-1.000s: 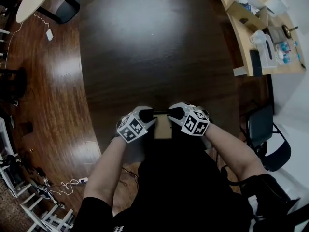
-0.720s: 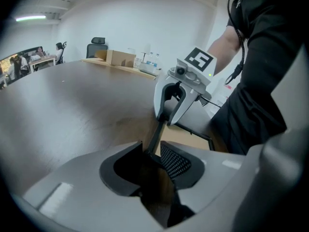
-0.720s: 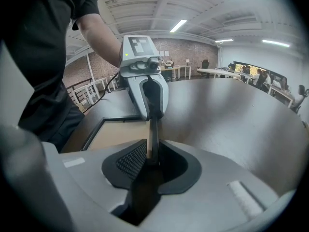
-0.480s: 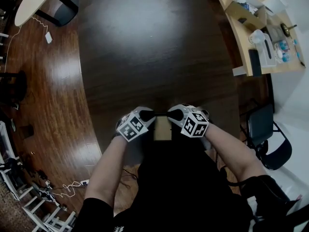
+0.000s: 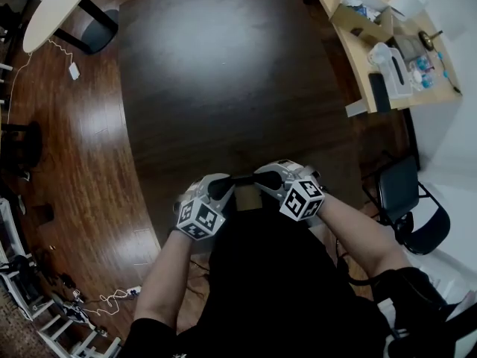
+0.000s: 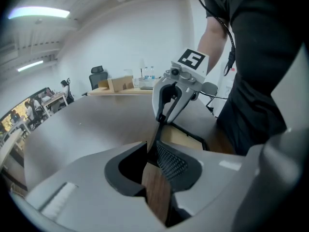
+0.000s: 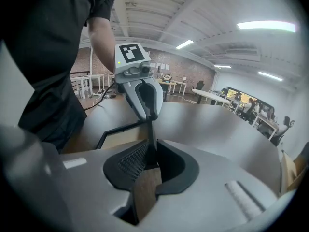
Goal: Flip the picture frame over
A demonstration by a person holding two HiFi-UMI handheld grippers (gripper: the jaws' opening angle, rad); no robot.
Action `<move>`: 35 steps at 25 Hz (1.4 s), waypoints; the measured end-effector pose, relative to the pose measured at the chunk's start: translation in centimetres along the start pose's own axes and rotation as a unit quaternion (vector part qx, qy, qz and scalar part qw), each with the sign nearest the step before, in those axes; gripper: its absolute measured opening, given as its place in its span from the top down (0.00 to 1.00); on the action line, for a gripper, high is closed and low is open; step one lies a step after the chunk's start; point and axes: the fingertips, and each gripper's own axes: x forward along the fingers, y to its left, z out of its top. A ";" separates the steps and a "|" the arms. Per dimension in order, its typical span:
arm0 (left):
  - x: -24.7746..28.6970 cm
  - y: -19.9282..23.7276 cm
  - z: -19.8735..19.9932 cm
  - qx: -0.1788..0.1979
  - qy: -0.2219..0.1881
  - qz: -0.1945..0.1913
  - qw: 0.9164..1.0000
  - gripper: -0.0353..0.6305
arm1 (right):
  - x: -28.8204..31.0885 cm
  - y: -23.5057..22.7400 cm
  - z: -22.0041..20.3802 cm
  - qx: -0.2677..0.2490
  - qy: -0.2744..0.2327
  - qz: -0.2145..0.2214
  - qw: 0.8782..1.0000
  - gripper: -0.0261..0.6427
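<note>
The picture frame [image 5: 248, 195] has a black rim and a tan panel and sits at the near edge of the dark table [image 5: 223, 73], tilted up at its far side. My left gripper [image 5: 227, 184] is shut on the frame's left end; its jaws have just been closing on that edge. My right gripper [image 5: 261, 177] is shut on the right end; its jaws closed in and have just eased slightly, the edge still between the pads. In the left gripper view the frame [image 6: 186, 138] runs to the right gripper [image 6: 163, 119]. In the right gripper view the frame [image 7: 120, 140] runs to the left gripper [image 7: 150, 116].
A light wooden desk [image 5: 358, 66] with boxes and bottles stands at the upper right. A black office chair [image 5: 406, 200] is to the right. A white round table [image 5: 52, 6] and cables on the wooden floor [image 5: 82, 140] lie to the left.
Both grippers have risen together with the frame's far edge between them. Less of the tan panel shows in the head view than before.
</note>
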 end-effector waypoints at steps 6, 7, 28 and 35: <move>-1.8 -0.5 0.4 0.049 -0.028 0.046 0.997 0.86 | -0.3 0.8 1.5 -0.018 0.002 -0.047 0.999 0.88; -1.8 -0.5 0.4 0.055 -0.031 0.050 0.997 0.86 | -0.4 0.8 1.6 -0.013 -0.003 -0.050 0.999 0.88; -3.6 -1.4 1.5 0.155 -0.055 0.101 0.981 0.87 | -1.5 0.1 0.7 0.181 -0.036 0.077 0.980 0.76; -3.8 -1.8 1.5 0.159 -0.056 0.101 0.981 0.87 | -1.5 0.8 0.8 0.186 -0.046 0.085 0.978 0.81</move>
